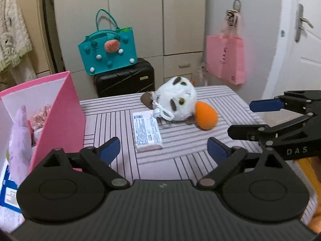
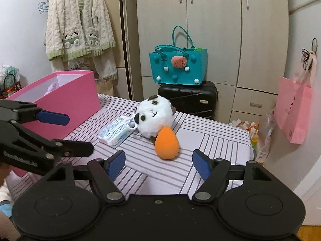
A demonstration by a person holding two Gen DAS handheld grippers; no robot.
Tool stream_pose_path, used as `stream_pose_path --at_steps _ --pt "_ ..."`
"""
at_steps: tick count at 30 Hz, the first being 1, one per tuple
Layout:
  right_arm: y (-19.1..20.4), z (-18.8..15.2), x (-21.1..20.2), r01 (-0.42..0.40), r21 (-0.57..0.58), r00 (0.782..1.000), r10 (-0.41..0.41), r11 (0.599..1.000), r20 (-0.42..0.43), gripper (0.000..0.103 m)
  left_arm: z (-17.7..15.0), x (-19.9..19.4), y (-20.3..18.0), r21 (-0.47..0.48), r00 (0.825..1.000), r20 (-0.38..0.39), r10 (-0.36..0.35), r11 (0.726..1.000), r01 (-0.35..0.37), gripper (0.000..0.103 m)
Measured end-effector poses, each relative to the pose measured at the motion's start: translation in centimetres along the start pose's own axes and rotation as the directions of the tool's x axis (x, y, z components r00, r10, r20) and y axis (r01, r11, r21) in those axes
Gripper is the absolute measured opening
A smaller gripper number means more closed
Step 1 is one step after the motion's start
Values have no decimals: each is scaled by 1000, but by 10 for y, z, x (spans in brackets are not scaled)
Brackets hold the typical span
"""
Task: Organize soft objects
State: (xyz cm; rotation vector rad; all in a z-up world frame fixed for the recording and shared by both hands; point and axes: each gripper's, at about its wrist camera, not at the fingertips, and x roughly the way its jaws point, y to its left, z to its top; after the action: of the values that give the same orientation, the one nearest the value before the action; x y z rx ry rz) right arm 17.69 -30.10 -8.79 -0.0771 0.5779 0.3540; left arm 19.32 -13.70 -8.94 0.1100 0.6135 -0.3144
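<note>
Round white plush toy [image 2: 154,118] lying tipped over on the striped tablecloth [image 2: 210,140], roughly mid-table. Fluffy white fur, dark brown patches around the eyes and on top, little brown ears, plus a white clip loop [image 1: 163,111] hanging off one side. Orange teardrop sponge [image 2: 167,145] snug against the plush, touching it on the near side, smooth and matte with the pointy end toward the toy. Flat wrapped tissue pack [image 1: 147,131] just beside the plush, pale wrapper with blue print, one end tucked near that clip loop.

Pink box [image 2: 66,102] open at the left end of the table, with a lilac plush [image 1: 20,142] and something floral pink already inside.

Left gripper [image 1: 162,149] spread wide, nothing between the blue pads, hovering short of the tissue pack. Right gripper [image 2: 158,161] also spread well apart, empty, sponge just ahead of the gap.
</note>
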Motion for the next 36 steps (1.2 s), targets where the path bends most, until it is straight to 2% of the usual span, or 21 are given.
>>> stream_pose_path --at_steps 8,14,19,22,25,28,29,33,36 --pt "-18 5 42 -7 14 1000 7 1000 -25 78 2 37 2 -20 995 30 90 996 -90 97" --pt "-29 3 63 -25 43 998 28 999 -56 77 3 59 7 -83 995 -14 104 991 -104 97" --pt "-42 1 71 -92 120 993 99 989 -58 76 4 72 9 -110 994 -51 100 988 -105 95" --pt "-40 0 72 -125 109 990 131 986 -51 70 3 77 9 -125 992 -66 104 986 -111 93" --pt "-37 2 77 -138 95 988 144 986 -58 63 2 82 8 -121 992 -69 106 986 -113 86" --pt "-36 2 82 -143 95 986 150 985 -69 45 0 86 8 -99 992 -74 99 989 -106 71" --pt "-35 2 84 -137 93 987 144 986 -73 43 -1 87 7 -80 991 -70 113 990 -118 65" --pt "-34 0 80 -137 104 987 144 985 -64 42 0 84 6 -68 993 -57 103 992 -106 46" --pt "-31 -2 76 -132 107 988 139 985 -64 42 -2 83 5 -63 994 -50 99 993 -102 41"
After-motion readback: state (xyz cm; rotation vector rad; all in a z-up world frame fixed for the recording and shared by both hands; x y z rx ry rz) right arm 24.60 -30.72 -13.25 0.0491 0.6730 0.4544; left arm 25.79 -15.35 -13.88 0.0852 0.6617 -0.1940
